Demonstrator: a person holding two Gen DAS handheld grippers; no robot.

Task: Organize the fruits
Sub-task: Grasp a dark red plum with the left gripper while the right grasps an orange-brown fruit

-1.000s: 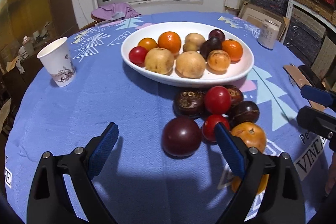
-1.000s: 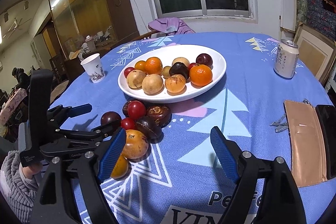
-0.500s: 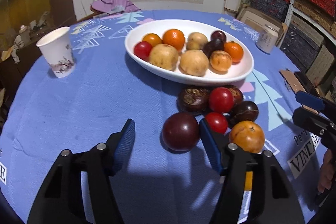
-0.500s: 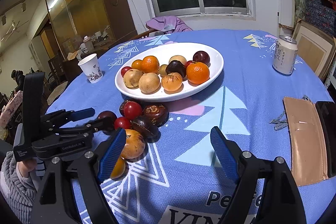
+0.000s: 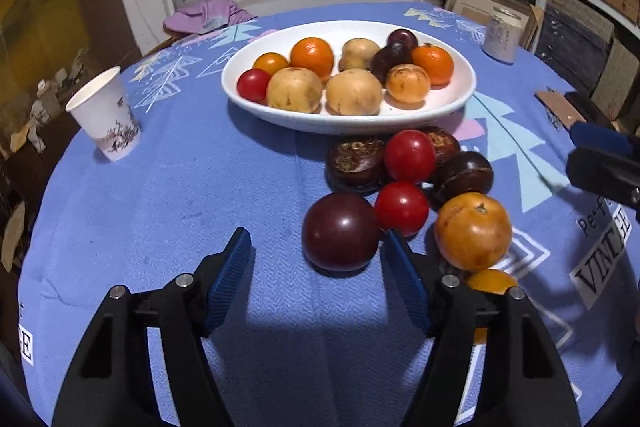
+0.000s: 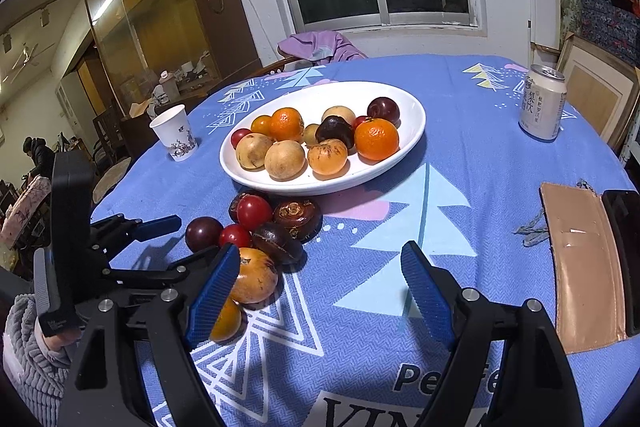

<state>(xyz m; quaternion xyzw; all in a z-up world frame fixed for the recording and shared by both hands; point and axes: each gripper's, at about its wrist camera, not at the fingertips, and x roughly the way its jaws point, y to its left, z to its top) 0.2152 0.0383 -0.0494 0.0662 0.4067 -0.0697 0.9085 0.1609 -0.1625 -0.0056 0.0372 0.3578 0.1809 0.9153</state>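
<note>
The left hand-held gripper (image 5: 316,259) is open, its jaws narrower than a second ago and nearer the dark plum (image 5: 340,231) at lower centre of the desk (image 5: 160,187); its right finger may nudge the red tomato (image 5: 401,207), scattering the pile; the right hand-held gripper (image 6: 320,287) hangs open.

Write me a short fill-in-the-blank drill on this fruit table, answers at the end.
1. The left gripper has its jaws ____ just short of the dark plum.
2. The paper cup stands ____ on the blue cloth.
3. The white bowl holds two red ____.
4. The drink can stands on the bowl's ____ side.

Answers: open; upright; tomatoes; right
</note>
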